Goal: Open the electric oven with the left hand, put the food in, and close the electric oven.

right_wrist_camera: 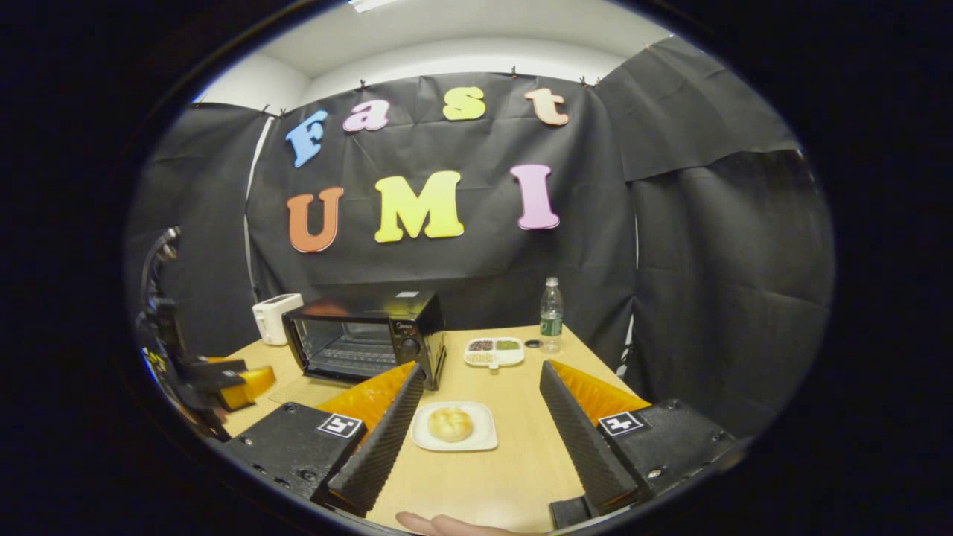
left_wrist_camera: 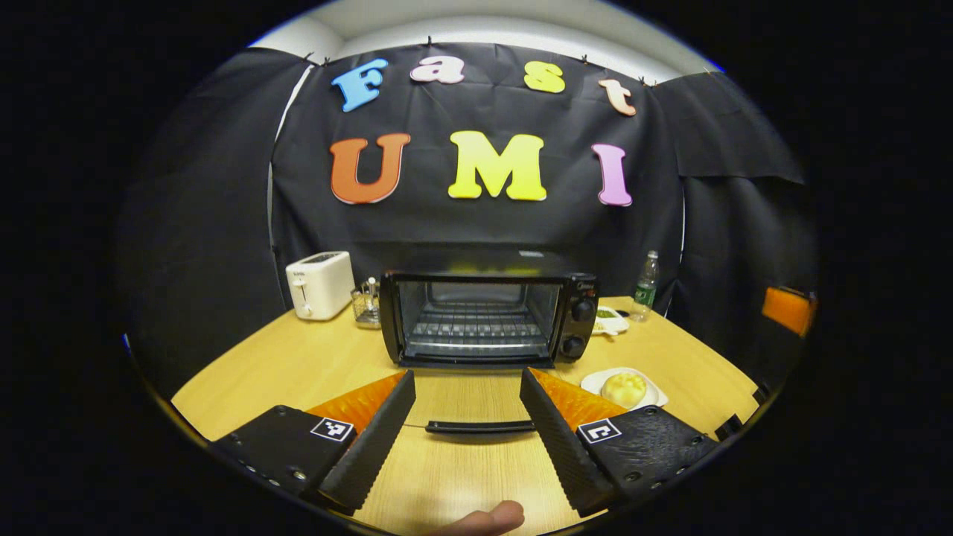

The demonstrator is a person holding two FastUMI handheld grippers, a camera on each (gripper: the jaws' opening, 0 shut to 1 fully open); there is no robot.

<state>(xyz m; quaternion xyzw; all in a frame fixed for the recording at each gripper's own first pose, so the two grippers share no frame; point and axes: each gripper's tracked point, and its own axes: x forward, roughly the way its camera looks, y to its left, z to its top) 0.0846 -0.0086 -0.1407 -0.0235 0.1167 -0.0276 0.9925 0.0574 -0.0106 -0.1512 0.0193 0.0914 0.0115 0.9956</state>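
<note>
The black electric oven [left_wrist_camera: 488, 316] sits at the back middle of the pale wooden table [left_wrist_camera: 298, 365], its glass door [left_wrist_camera: 476, 406] dropped flat toward the front edge so the wire rack inside is exposed; the door's black bar handle [left_wrist_camera: 480, 426] lies between the left gripper [left_wrist_camera: 467, 417] fingers, which stand wide apart and touch nothing. Just right of the open door, a round pale bun [right_wrist_camera: 450, 423] rests on a white square plate [right_wrist_camera: 476, 439], framed by the right gripper [right_wrist_camera: 482, 417], also spread wide and holding nothing. Bare tabletop runs from plate to near edge. Farther out, a white toaster [left_wrist_camera: 320, 284] stands left of the oven, a clear plastic bottle [right_wrist_camera: 551, 314] and a white compartment dish [right_wrist_camera: 493, 351] right of it.
</note>
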